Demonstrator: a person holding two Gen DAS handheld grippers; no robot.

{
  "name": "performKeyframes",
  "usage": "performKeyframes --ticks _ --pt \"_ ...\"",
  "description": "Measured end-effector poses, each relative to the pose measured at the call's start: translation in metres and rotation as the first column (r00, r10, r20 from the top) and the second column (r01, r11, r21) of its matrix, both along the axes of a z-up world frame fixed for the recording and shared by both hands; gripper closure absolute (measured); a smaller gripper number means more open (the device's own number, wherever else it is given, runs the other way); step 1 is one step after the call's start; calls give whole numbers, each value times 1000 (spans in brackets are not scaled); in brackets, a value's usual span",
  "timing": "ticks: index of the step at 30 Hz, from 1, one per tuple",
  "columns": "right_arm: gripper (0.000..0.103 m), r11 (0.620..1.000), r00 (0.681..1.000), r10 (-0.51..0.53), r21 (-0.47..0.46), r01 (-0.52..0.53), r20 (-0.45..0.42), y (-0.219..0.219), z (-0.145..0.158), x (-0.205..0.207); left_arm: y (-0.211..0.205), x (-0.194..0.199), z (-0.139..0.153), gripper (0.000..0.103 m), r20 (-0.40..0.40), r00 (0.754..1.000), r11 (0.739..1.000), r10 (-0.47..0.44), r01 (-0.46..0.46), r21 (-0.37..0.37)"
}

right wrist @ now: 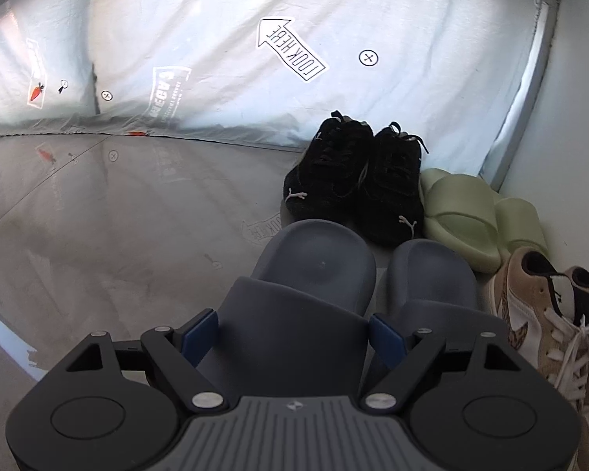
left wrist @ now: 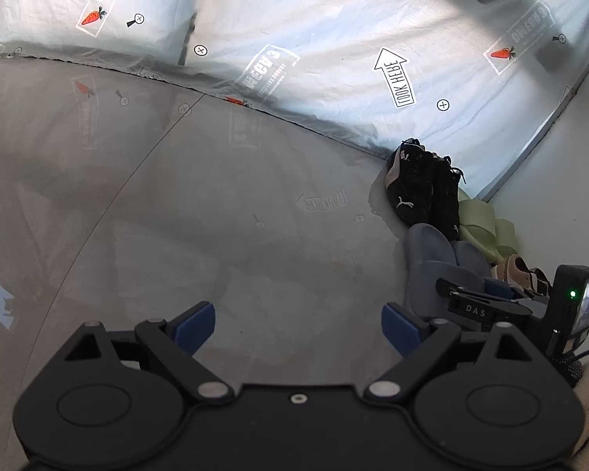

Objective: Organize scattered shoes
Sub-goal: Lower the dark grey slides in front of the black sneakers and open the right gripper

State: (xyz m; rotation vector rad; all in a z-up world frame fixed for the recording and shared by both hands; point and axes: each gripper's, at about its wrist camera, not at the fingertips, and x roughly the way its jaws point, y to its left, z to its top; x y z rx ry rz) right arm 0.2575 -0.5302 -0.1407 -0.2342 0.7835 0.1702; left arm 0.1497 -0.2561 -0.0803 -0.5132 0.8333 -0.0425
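My right gripper [right wrist: 294,337] is shut on a grey-blue slide [right wrist: 314,267], its blue pads pressed on both sides of the strap. The toe points away from me toward the bed. The matching slide [right wrist: 432,271] lies just to its right, almost touching. Behind them a pair of black sneakers [right wrist: 353,184] stands side by side against the cloth. My left gripper [left wrist: 298,329] hangs open over bare floor with nothing between its fingers. The grey-blue slides [left wrist: 428,251] and black sneakers [left wrist: 424,188] are off to its right.
A pair of green slides [right wrist: 463,212] and tan-and-white sneakers [right wrist: 538,314] line the white wall [right wrist: 569,137] at right. A pale printed sheet [right wrist: 255,78] hangs down behind the shoes. Glossy grey floor [right wrist: 117,235] spreads out to the left.
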Motion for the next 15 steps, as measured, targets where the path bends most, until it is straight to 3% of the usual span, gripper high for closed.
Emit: performKeyframes --ticks 9,15 --pt "15 1000 999 1 -14 0 50 3 4 11 10 -24 16 9 36 999 998 13 -16 68" --pt "3 990 993 -104 106 96 63 -7 33 -17 23 -24 23 9 101 995 989 3 -18 146"
